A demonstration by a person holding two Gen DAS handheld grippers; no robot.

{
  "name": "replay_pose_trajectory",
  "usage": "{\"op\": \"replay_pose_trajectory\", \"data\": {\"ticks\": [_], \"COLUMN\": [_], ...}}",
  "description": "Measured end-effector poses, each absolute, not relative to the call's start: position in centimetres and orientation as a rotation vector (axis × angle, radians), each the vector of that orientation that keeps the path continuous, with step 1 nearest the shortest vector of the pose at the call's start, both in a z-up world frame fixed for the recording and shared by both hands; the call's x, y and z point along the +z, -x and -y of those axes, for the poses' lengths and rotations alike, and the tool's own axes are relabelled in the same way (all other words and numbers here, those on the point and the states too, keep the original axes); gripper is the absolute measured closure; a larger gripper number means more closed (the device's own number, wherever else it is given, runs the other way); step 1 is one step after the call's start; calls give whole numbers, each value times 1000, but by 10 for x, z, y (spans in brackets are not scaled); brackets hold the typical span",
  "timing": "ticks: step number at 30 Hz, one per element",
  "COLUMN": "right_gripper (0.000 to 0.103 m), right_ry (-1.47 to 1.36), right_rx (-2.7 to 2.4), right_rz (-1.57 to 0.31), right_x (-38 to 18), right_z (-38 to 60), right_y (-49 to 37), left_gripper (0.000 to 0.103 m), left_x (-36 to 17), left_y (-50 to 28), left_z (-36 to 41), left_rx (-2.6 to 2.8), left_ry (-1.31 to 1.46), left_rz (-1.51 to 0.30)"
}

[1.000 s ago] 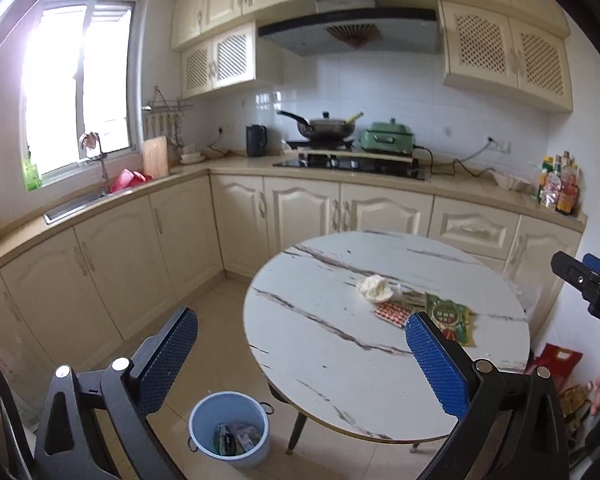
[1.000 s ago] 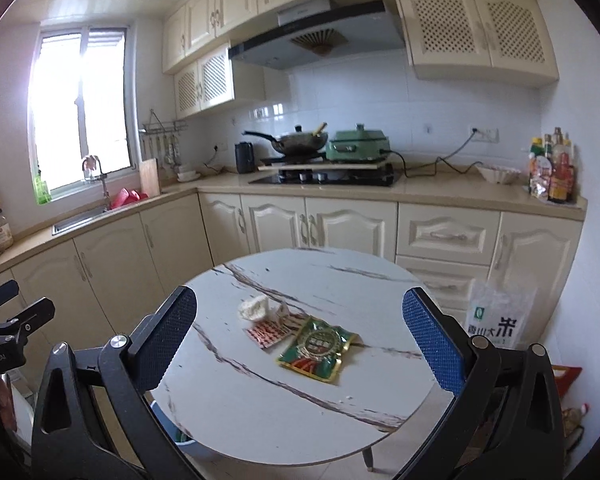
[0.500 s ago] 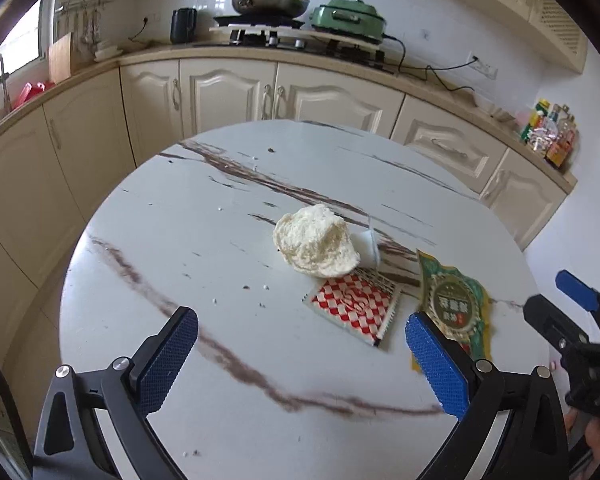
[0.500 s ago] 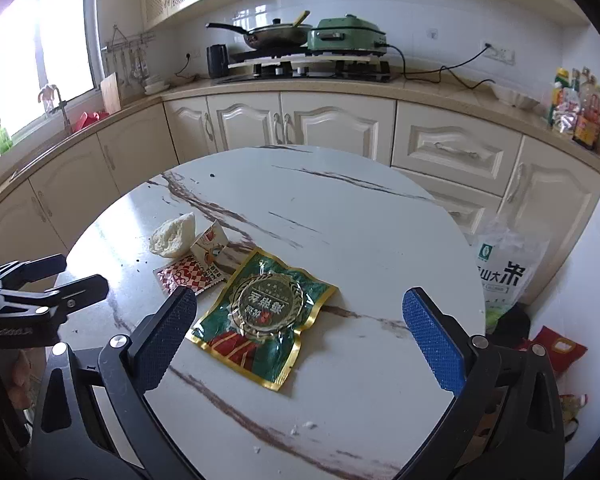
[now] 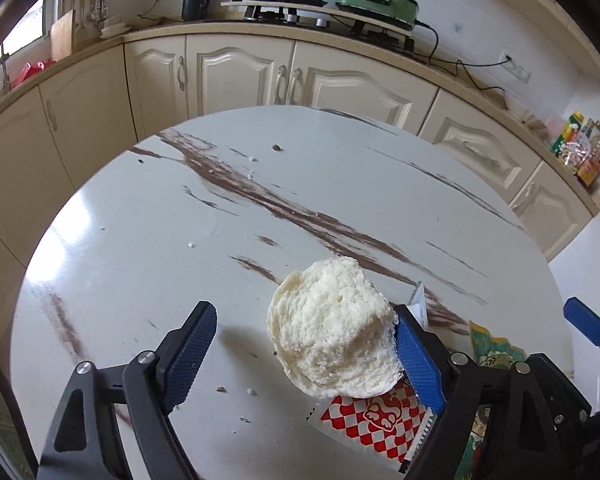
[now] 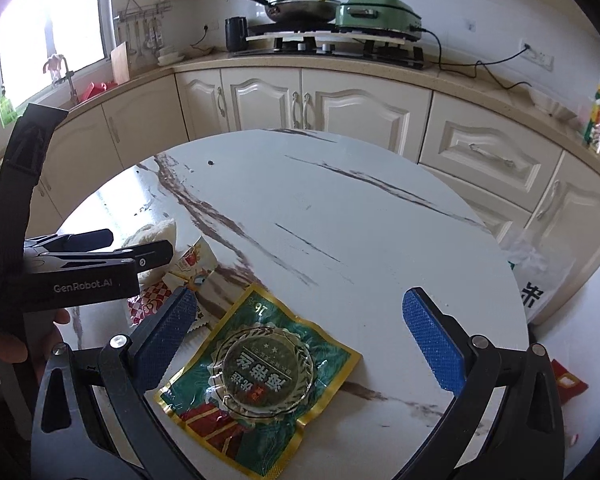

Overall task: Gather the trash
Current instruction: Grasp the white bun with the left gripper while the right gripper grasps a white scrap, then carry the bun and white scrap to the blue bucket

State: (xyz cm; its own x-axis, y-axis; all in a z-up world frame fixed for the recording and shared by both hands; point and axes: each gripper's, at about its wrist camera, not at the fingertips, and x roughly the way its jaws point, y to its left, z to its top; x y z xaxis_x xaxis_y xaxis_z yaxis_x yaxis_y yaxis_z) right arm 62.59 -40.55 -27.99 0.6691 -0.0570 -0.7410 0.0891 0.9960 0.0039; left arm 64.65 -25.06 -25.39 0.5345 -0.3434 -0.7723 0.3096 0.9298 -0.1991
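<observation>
A white crumbly bun piece lies on the round marble table. My left gripper is open around it, its right finger touching the bun. A red-checked wrapper lies just under and right of the bun. A green and gold foil packet lies on the table in the right wrist view, between the fingers of my open right gripper, which hovers just above it. The bun, the red-checked wrapper and the left gripper also show at the left there.
Cream cabinets and a counter with a stove, a pan and a green cooker curve behind the table. A white plastic bag and a red packet sit on the floor at the right. Crumbs dot the table.
Both grippers have dropped down and forward onto the table. The left one has closed in around the bun piece; the right one has come over the green packet.
</observation>
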Motion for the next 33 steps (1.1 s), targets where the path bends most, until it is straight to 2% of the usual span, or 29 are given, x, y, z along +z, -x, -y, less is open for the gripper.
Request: {"op": "replay_pose_trajectory", "data": {"ticks": [1, 3, 17, 18, 19, 23, 24, 25, 26, 33], "right_gripper": [0, 0, 2, 9, 24, 50, 68, 78, 81, 81], "right_ry": [-40, -39, 24, 25, 26, 41, 40, 50, 51, 6], "right_rx": [-78, -73, 44, 42, 40, 34, 41, 42, 47, 56], "right_rz": [-839, -850, -961, -981, -996, -995, -995, -997, -999, -933], "right_x": [-282, -284, -316, -320, -323, -321, -320, -319, -318, -289], "right_z": [405, 402, 351, 349, 348, 347, 348, 347, 347, 342], "right_y": [-628, -632, -689, -695, -697, -695, -695, -693, -692, -673], "left_gripper": [26, 53, 56, 56, 56, 56, 56, 56, 56, 56], "left_x": [-257, -265, -248, -247, -245, -237, -234, -232, -230, -212], "left_y": [-644, -641, -573, -569, -570, -561, -556, -553, -550, -516], "left_z": [253, 256, 160, 156, 153, 138, 134, 129, 126, 85], "left_rx": [-404, -463, -374, -381, -389, -415, -423, -434, -445, -503], "left_ry": [40, 45, 59, 68, 72, 94, 103, 113, 121, 153], "left_rz": [-918, -912, -850, -850, -850, -839, -836, -831, -827, -785]}}
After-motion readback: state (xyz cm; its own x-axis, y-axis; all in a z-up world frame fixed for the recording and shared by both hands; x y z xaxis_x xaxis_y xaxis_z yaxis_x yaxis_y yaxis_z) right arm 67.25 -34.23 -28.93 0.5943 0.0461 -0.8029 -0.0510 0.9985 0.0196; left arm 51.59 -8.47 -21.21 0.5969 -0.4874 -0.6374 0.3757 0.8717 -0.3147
